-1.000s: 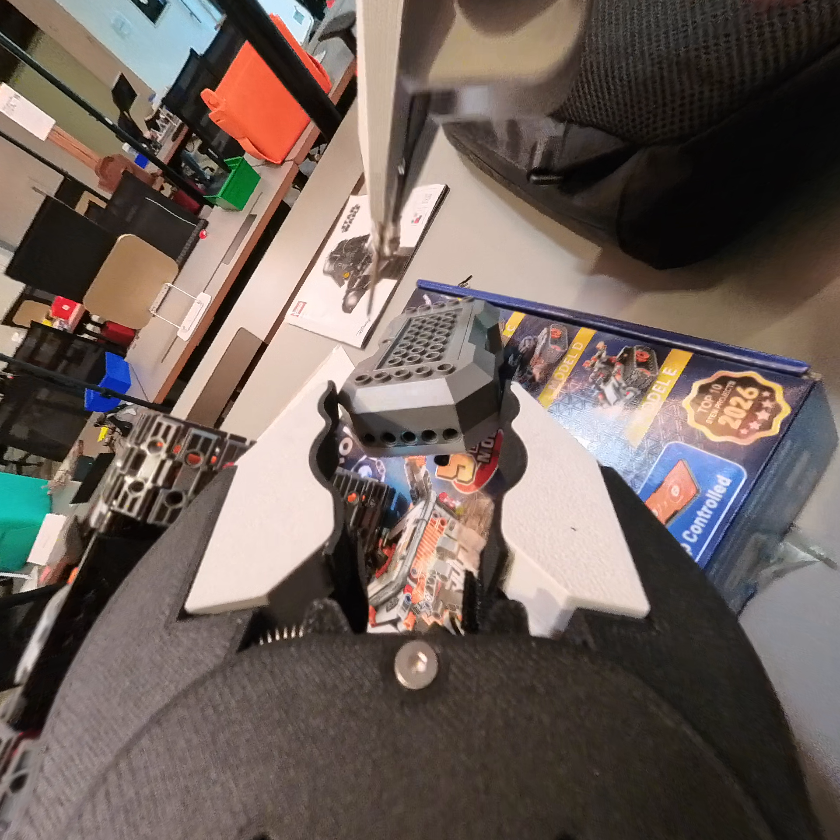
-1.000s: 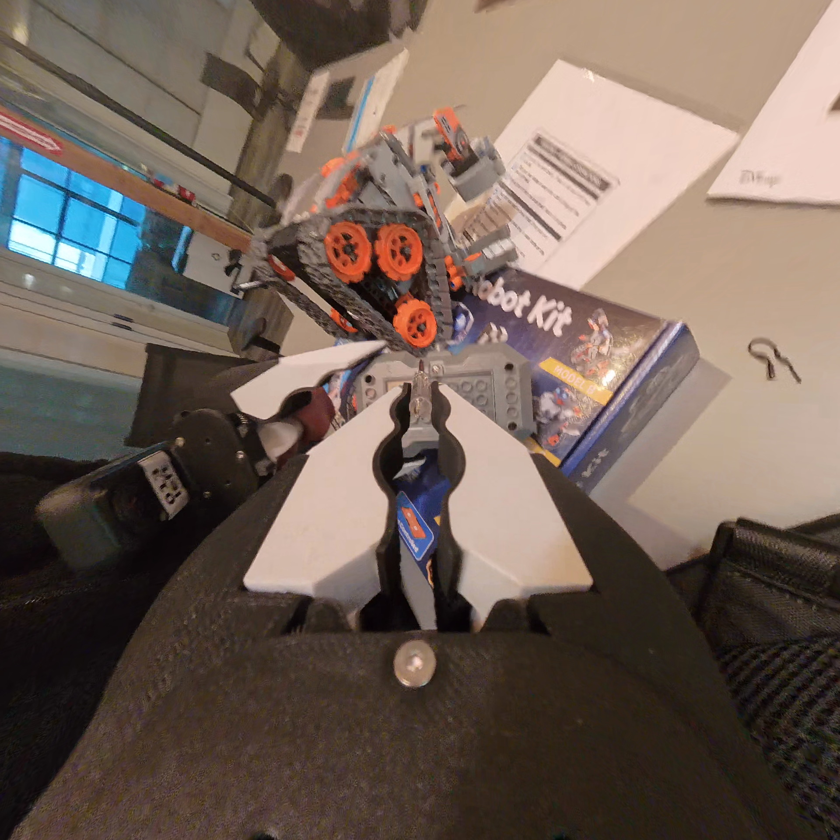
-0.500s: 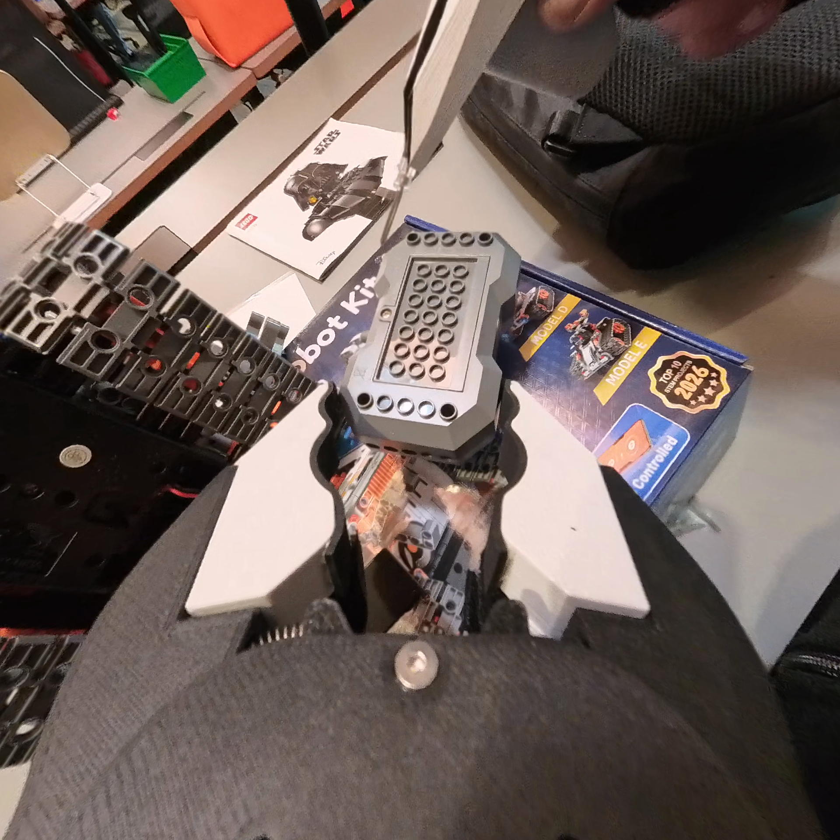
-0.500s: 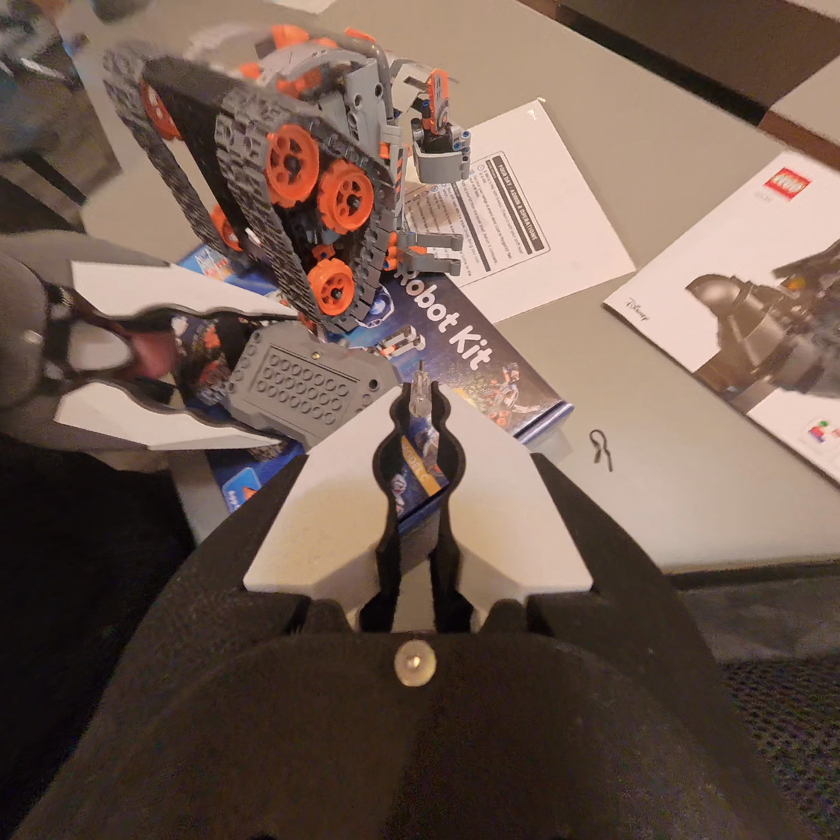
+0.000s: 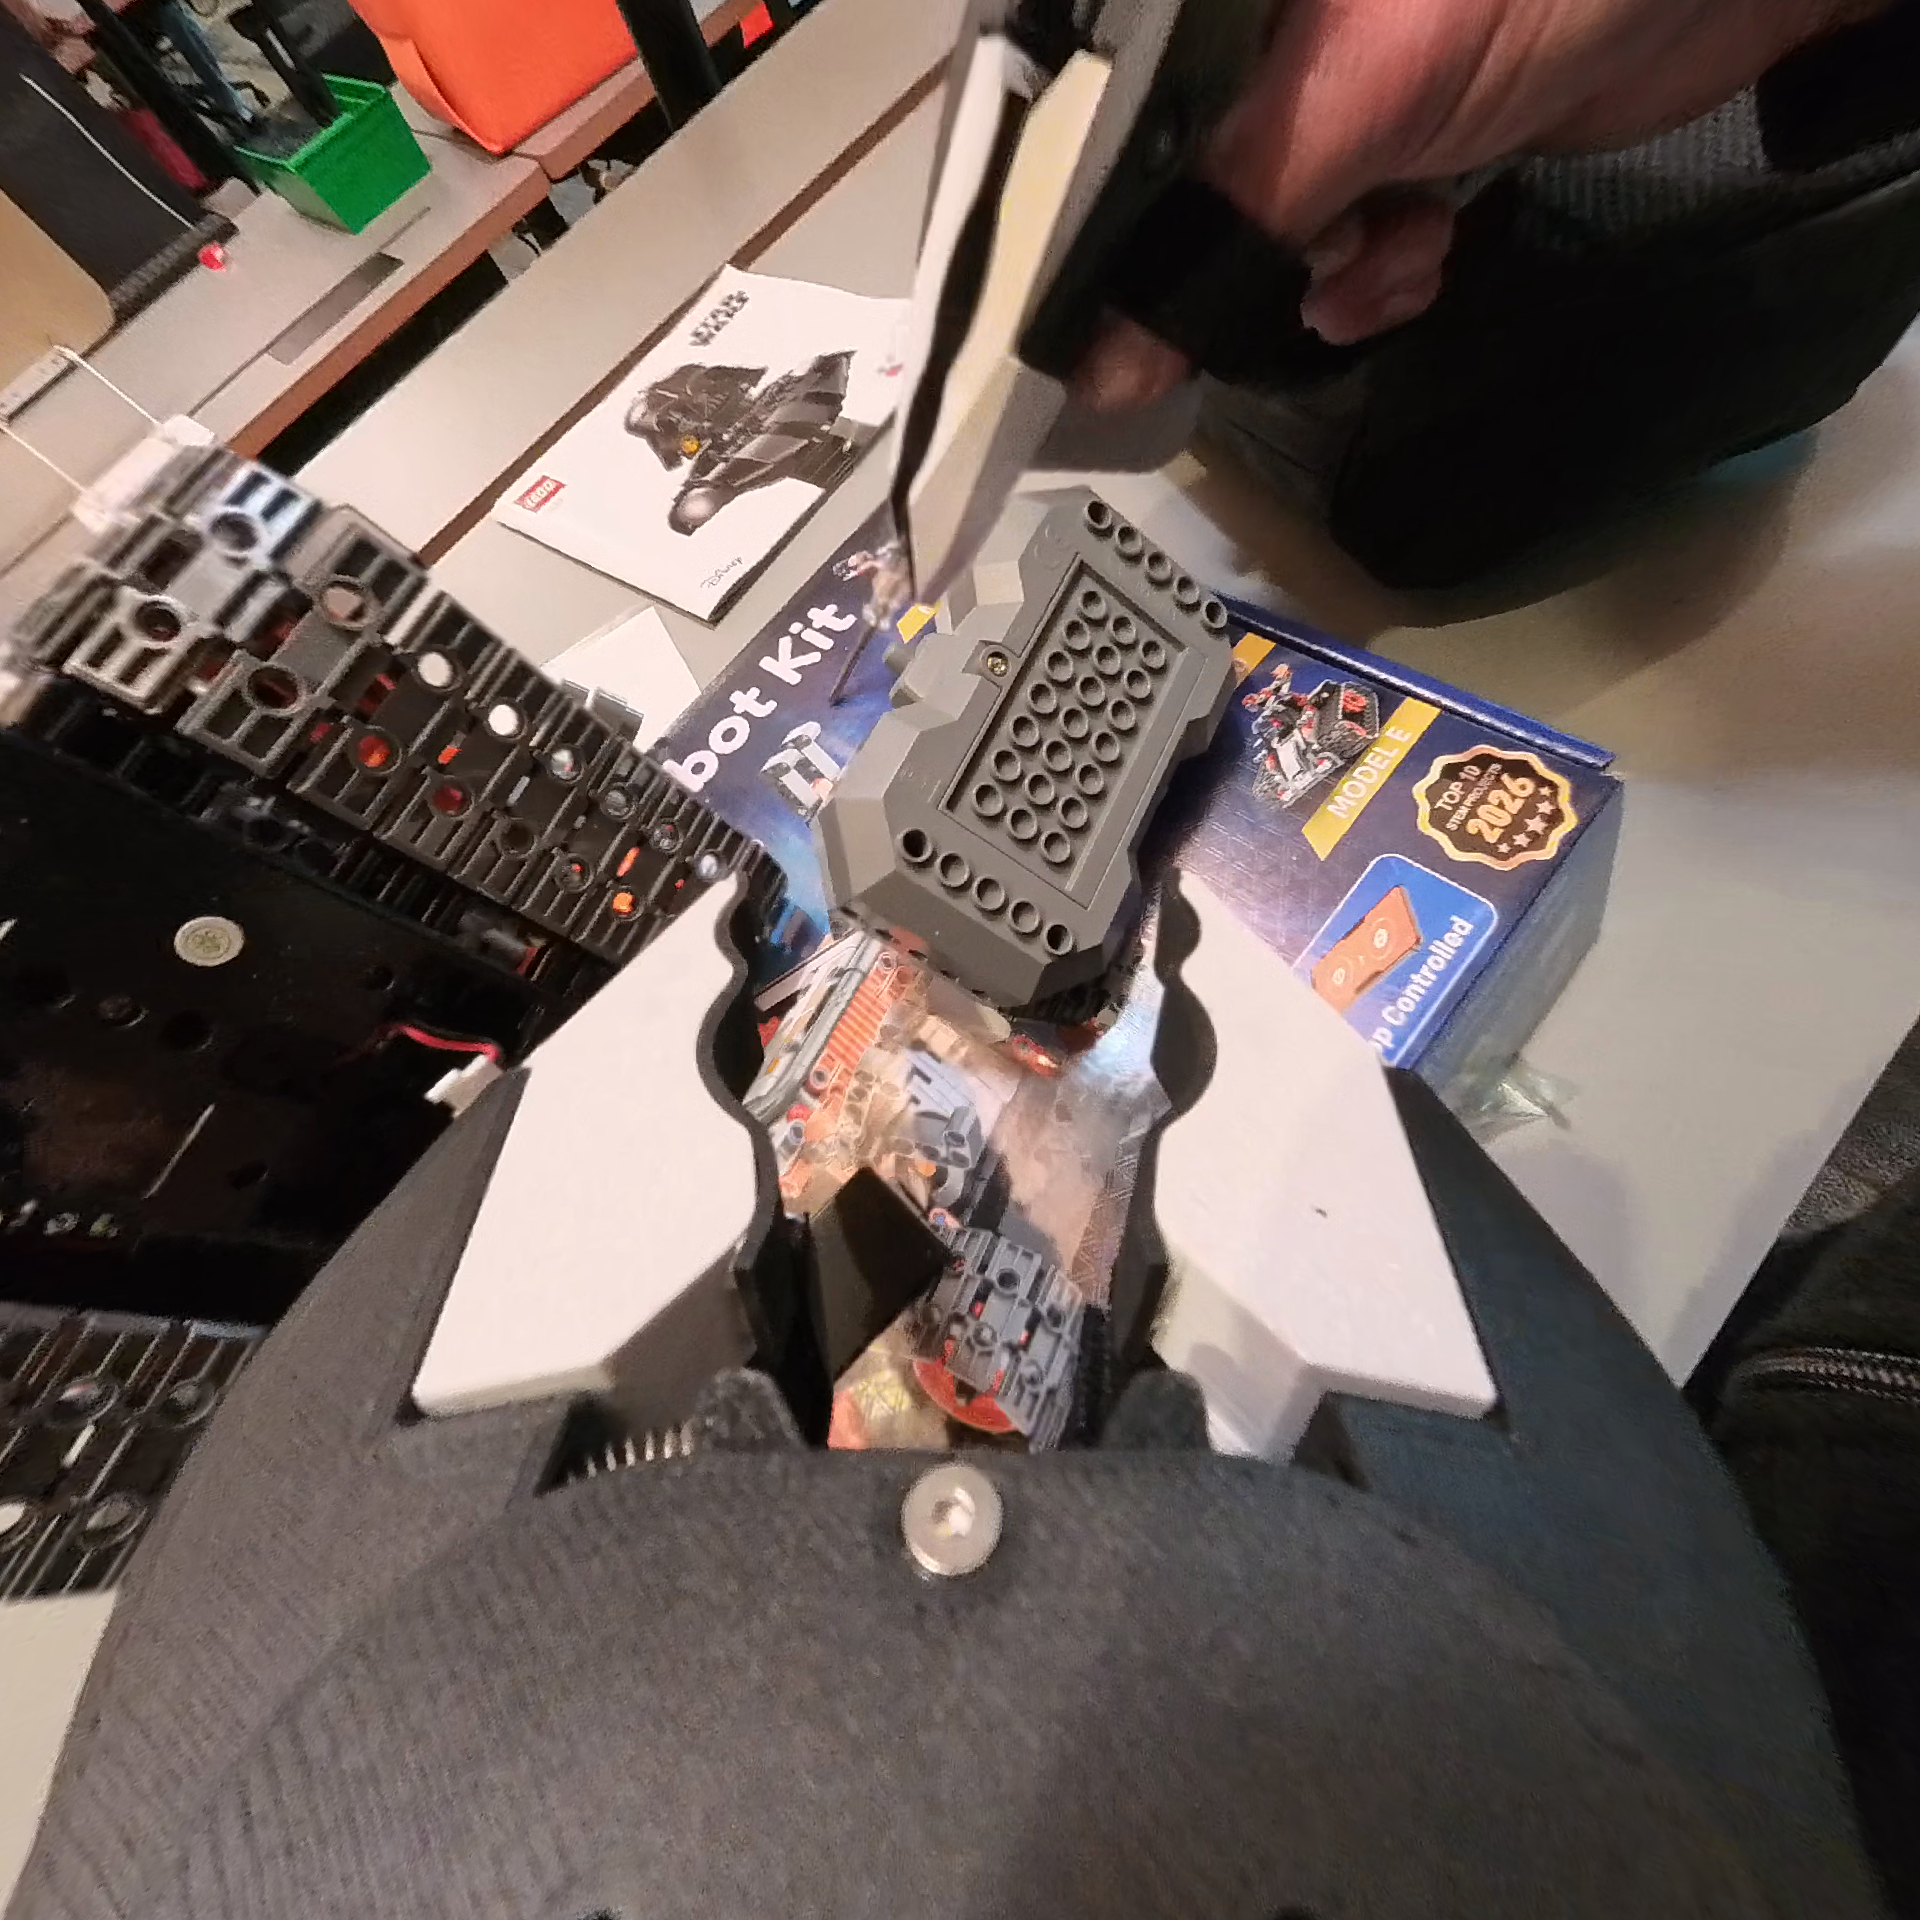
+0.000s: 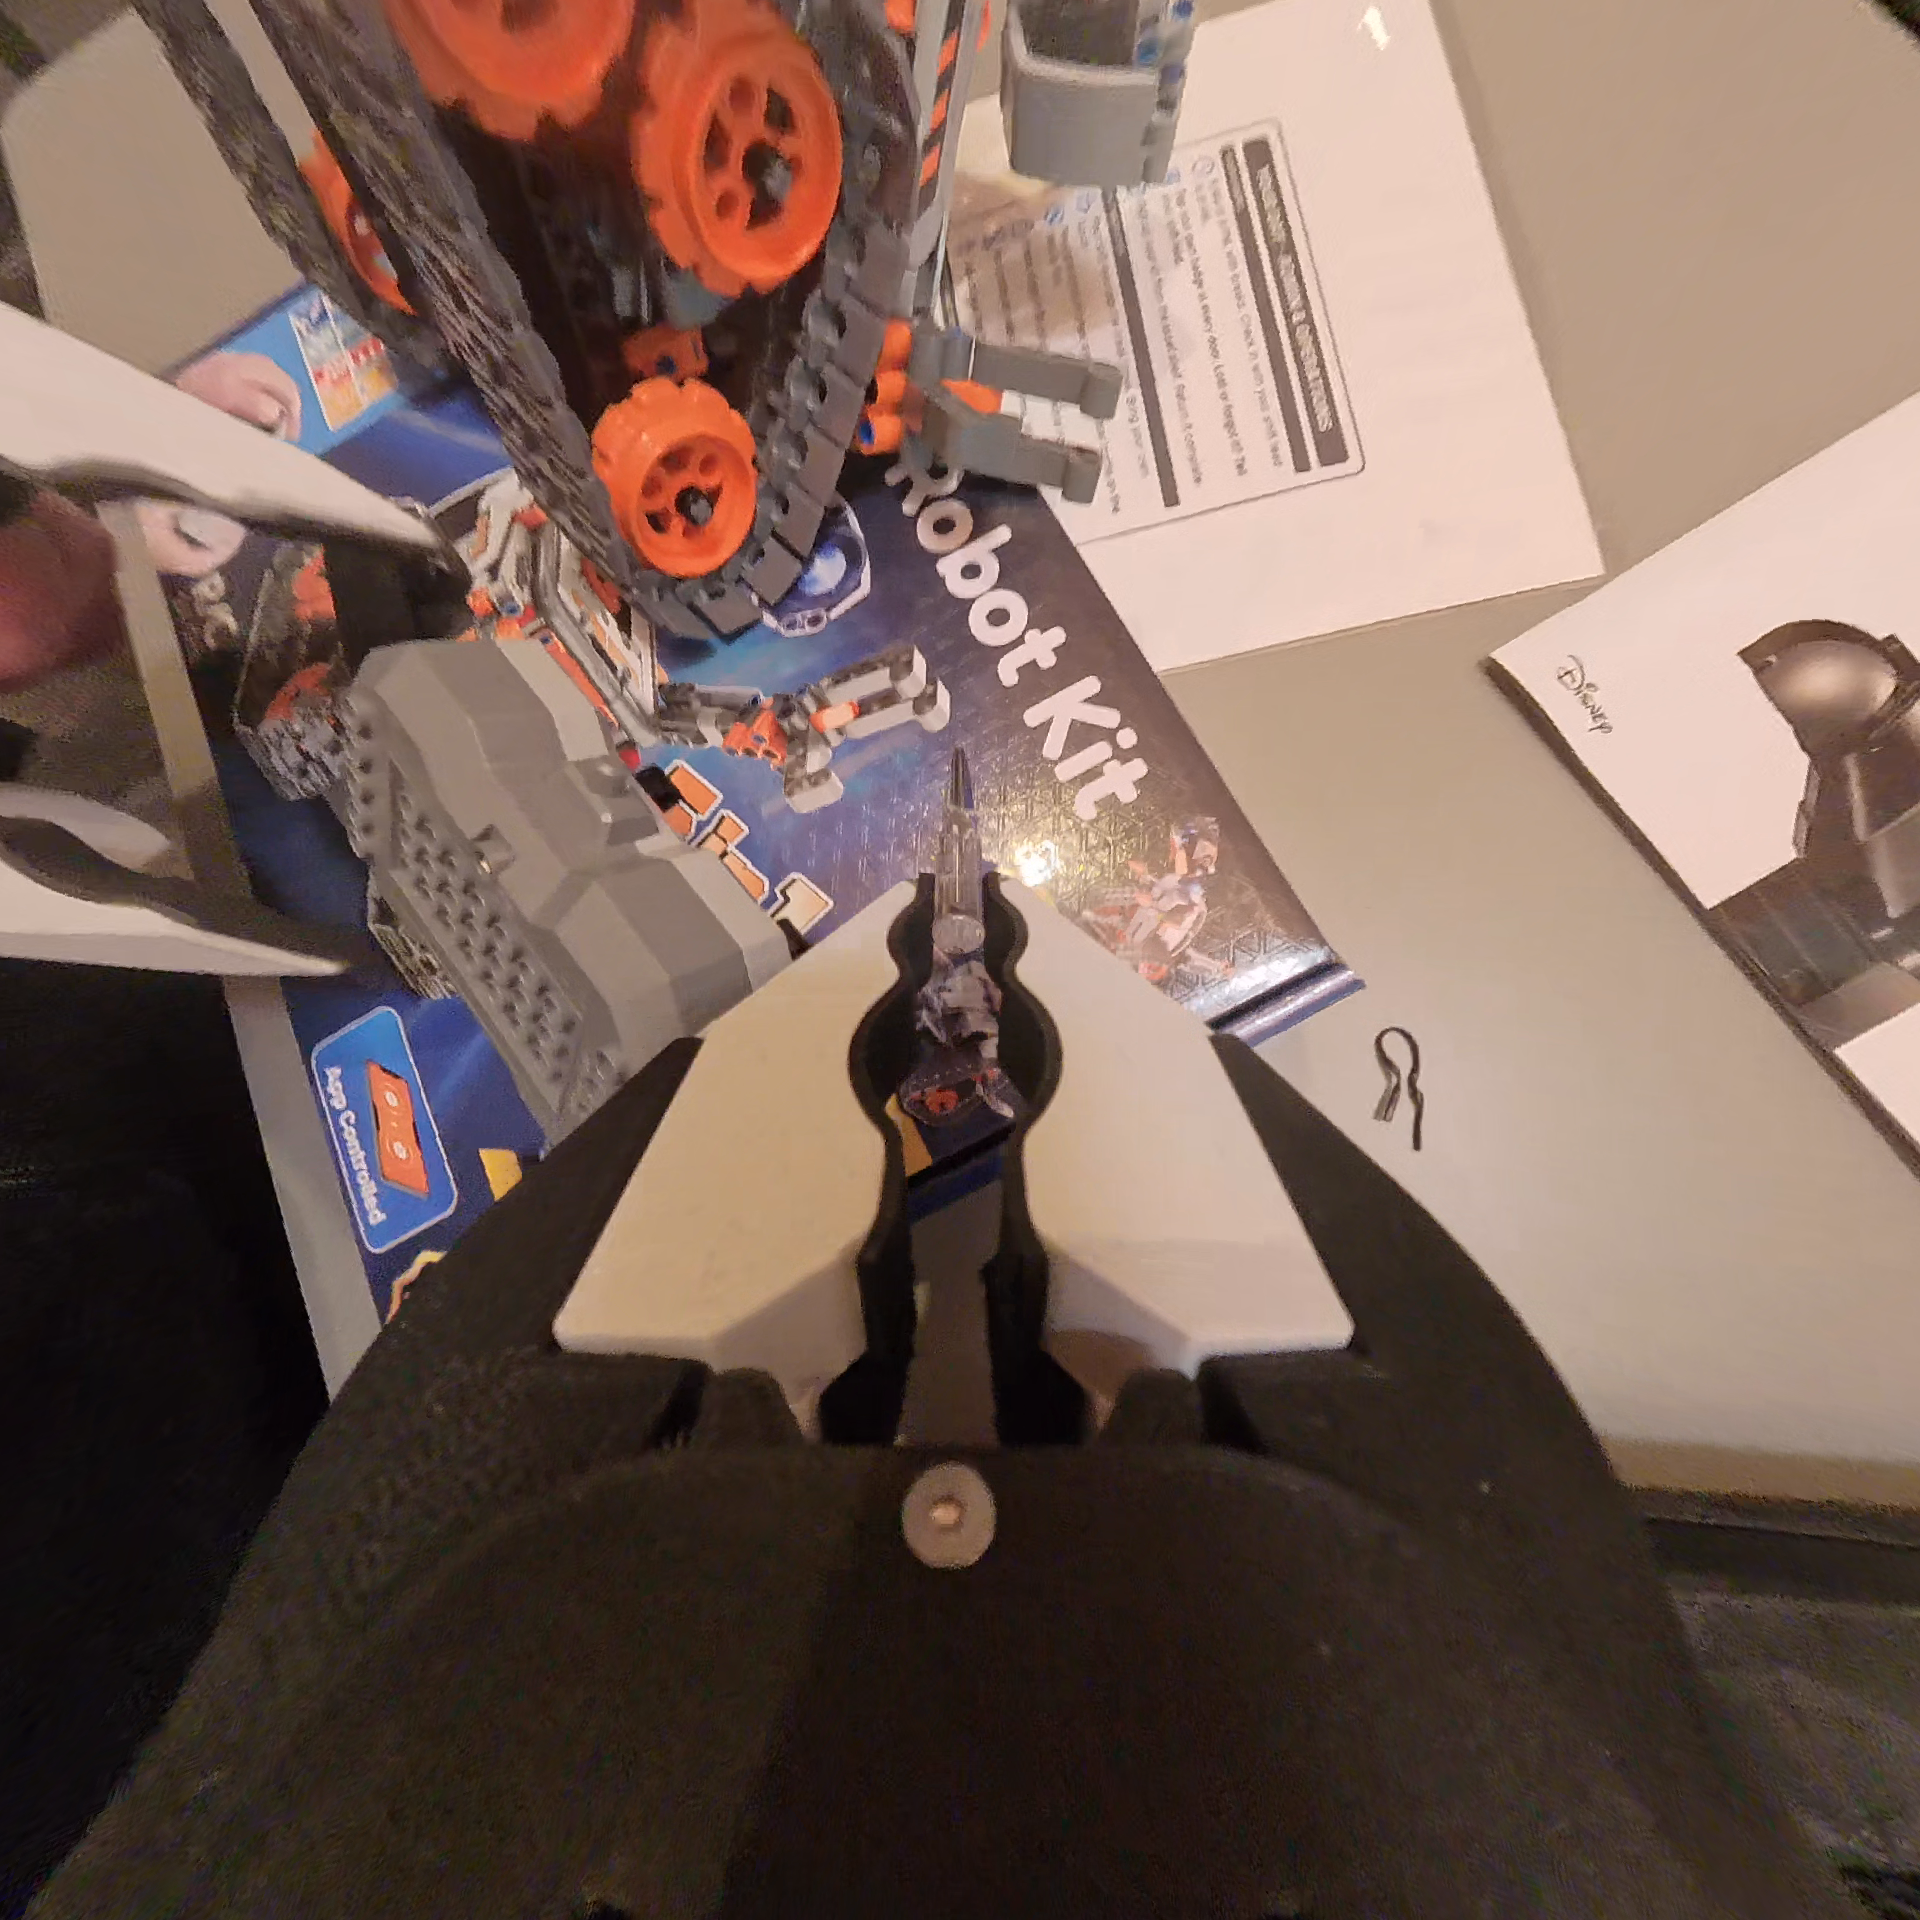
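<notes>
My left gripper [image 5: 951, 904] has its fingers on both sides of the near end of a grey studded block [image 5: 1029, 769]. The block lies tilted over a blue kit box [image 5: 1403, 831]. My right gripper [image 6: 956, 894] is shut on a small clear-handled screwdriver [image 6: 956, 831]. In the left wrist view the right gripper [image 5: 920, 551], held by a hand [image 5: 1403, 156], brings the screwdriver tip down beside the block's far left corner, near a small screw [image 5: 997, 657]. The right wrist view shows the block [image 6: 540, 852] and the left gripper [image 6: 390, 753] at the left.
A tracked brick robot with orange wheels [image 6: 665, 260] stands on the box [image 6: 1091, 831], close on the left [image 5: 364, 727]. A white sheet [image 6: 1299, 364], a booklet [image 6: 1818, 831] and a black wire clip [image 6: 1397, 1081] lie on the table. A black bag [image 5: 1610, 416] sits behind. Spacing between my two grippers at the tips: around 11 cm.
The right gripper with the screwdriver has come down closer to the block's far end. The block now sits turned to the right between the left fingers. The tracked robot looms nearer.
</notes>
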Motion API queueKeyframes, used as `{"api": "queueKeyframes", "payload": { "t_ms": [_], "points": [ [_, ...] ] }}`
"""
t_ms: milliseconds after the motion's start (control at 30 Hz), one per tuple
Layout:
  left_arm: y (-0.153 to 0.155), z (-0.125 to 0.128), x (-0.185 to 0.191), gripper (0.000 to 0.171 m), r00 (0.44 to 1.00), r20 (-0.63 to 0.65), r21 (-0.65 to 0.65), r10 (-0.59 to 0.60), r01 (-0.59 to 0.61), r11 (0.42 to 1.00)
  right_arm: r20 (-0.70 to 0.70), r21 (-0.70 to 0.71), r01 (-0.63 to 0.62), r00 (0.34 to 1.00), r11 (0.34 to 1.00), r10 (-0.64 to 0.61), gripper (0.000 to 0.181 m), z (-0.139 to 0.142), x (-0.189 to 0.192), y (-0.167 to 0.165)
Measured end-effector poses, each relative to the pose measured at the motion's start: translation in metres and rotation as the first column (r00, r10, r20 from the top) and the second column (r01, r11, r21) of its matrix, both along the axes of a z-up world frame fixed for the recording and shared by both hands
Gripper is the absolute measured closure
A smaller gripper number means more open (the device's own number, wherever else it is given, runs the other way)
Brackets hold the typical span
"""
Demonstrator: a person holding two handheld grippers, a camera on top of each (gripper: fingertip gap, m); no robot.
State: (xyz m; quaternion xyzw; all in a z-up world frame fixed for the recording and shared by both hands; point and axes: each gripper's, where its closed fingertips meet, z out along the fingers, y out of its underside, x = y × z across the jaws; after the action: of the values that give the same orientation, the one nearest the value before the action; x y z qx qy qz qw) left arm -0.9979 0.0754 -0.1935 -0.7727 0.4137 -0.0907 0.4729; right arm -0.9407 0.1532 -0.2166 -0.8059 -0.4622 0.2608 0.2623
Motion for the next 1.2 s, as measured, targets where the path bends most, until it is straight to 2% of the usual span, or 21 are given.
{"api": "queueKeyframes", "payload": {
  "t_ms": [100,167,267,400,500,600,667,733,767,800,867,1067,1133,1200],
  "points": [
    [-0.001,0.009,-0.009,0.097,1.0,0.017,0.006,0.019,-0.019,1.0,0.012,-0.018,-0.037,0.999,0.999,0.037,0.169,-0.002,-0.002,-0.005],
    [0.0,0.024,-0.021,0.097,0.998,0.046,0.019,0.045,-0.046,0.999,0.028,-0.036,-0.055,0.998,0.998,0.056,0.157,-0.003,0.0,-0.006],
    [0.004,0.061,-0.048,0.1,0.99,0.103,0.072,0.1,-0.108,0.992,0.014,-0.06,-0.073,0.997,0.996,0.074,0.148,0.004,0.007,-0.007],
    [0.018,0.114,-0.114,0.103,0.955,0.155,0.123,0.252,-0.271,0.955,-0.049,-0.063,-0.041,0.998,0.997,0.038,0.143,0.031,0.019,0.009],
    [0.033,0.125,-0.168,0.104,0.914,0.171,0.049,0.367,-0.38,0.924,-0.169,-0.124,-0.034,0.985,0.992,0.013,0.132,0.06,0.009,0.024],
    [0.052,0.129,-0.197,0.109,0.837,0.335,-0.105,0.432,-0.422,0.9,-0.386,-0.287,-0.057,0.921,0.956,-0.061,0.126,0.095,-0.022,0.036],
    [0.067,0.116,-0.202,0.11,0.797,0.402,-0.259,0.45,-0.373,0.891,-0.445,-0.393,-0.095,0.89,0.915,-0.098,0.121,0.104,-0.044,0.041],
    [0.082,0.097,-0.207,0.109,0.763,0.432,-0.394,0.481,-0.32,0.861,-0.417,-0.453,-0.097,0.902,0.886,-0.114,0.113,0.091,-0.064,0.047],
    [0.087,0.086,-0.204,0.101,0.754,0.444,-0.472,0.484,-0.263,0.842,-0.4,-0.494,-0.106,0.909,0.863,-0.118,0.102,0.084,-0.073,0.048],
    [0.094,0.081,-0.203,0.104,0.73,0.477,-0.512,0.491,-0.223,0.83,-0.402,-0.542,-0.121,0.906,0.831,-0.13,0.093,0.08,-0.083,0.048],
    [0.102,0.068,-0.196,0.104,0.731,0.487,-0.585,0.478,-0.132,0.8,-0.42,-0.6,-0.138,0.893,0.788,-0.163,0.092,0.077,-0.102,0.052],
    [0.116,0.055,-0.17,0.102,0.734,0.551,-0.686,0.397,0.128,0.716,-0.382,-0.618,-0.128,0.911,0.776,-0.153,0.095,0.065,-0.145,0.059],
    [0.115,0.046,-0.163,0.103,0.746,0.55,-0.712,0.375,0.184,0.677,-0.369,-0.642,-0.134,0.917,0.755,-0.152,0.101,0.061,-0.153,0.061],
    [0.113,0.046,-0.157,0.102,0.73,0.583,-0.721,0.357,0.26,0.643,-0.372,-0.676,-0.153,0.916,0.721,-0.154,0.102,0.06,-0.158,0.06]
  ]
}}
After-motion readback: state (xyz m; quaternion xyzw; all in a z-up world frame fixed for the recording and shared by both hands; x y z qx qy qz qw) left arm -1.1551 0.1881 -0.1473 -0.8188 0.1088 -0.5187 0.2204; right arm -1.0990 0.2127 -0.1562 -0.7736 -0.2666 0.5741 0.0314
